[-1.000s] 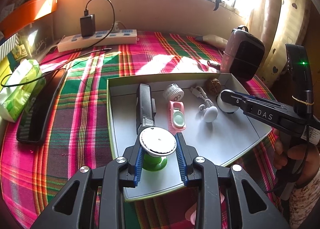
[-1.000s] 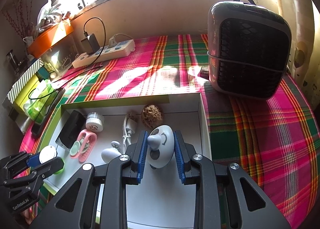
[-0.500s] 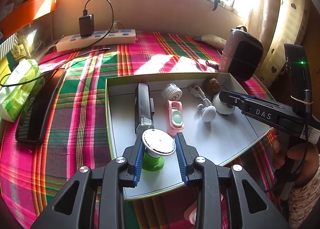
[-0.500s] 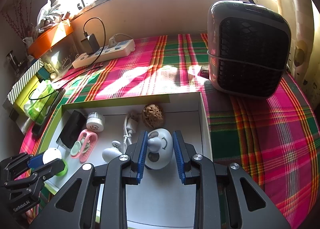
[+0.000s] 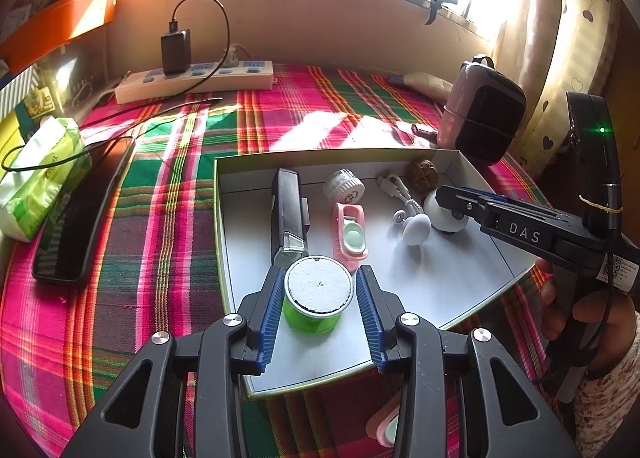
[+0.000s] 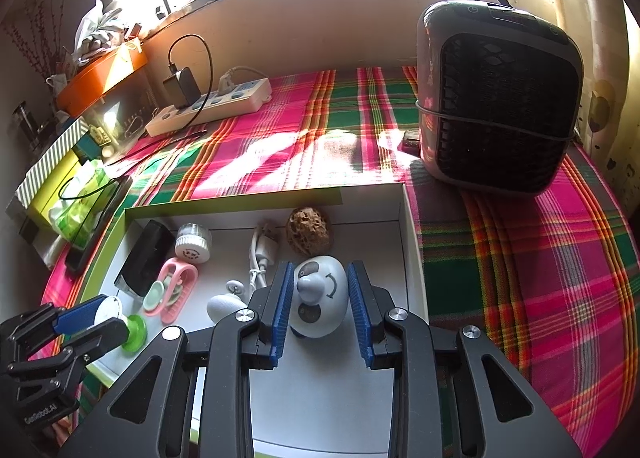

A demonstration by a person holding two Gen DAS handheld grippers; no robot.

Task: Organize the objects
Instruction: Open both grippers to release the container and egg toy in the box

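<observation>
A shallow white box (image 5: 476,258) with a green rim lies on the plaid cloth; it also shows in the right wrist view (image 6: 410,242). My left gripper (image 5: 320,296) stands open around a green spool with a white top (image 5: 319,292), which rests on the box floor at its near left; small gaps show at both pads. My right gripper (image 6: 321,300) stands open around a white egg-shaped toy with a face (image 6: 319,300) on the box floor near the right wall. Inside the box lie a black device (image 5: 289,213), a pink clip (image 5: 351,236), a white cap (image 5: 344,186), a white cable (image 5: 400,193) and a brown nut (image 6: 309,231).
A dark heater (image 6: 498,97) stands right of the box. A power strip with a charger (image 5: 196,75) lies at the back. A black phone (image 5: 76,213) and a green tissue pack (image 5: 36,177) lie at the left. A pink item (image 5: 386,424) lies below the box's near edge.
Both grippers have lowered their objects onto the box floor and opened their jaws a little. The spool and the egg toy now rest in the box.
</observation>
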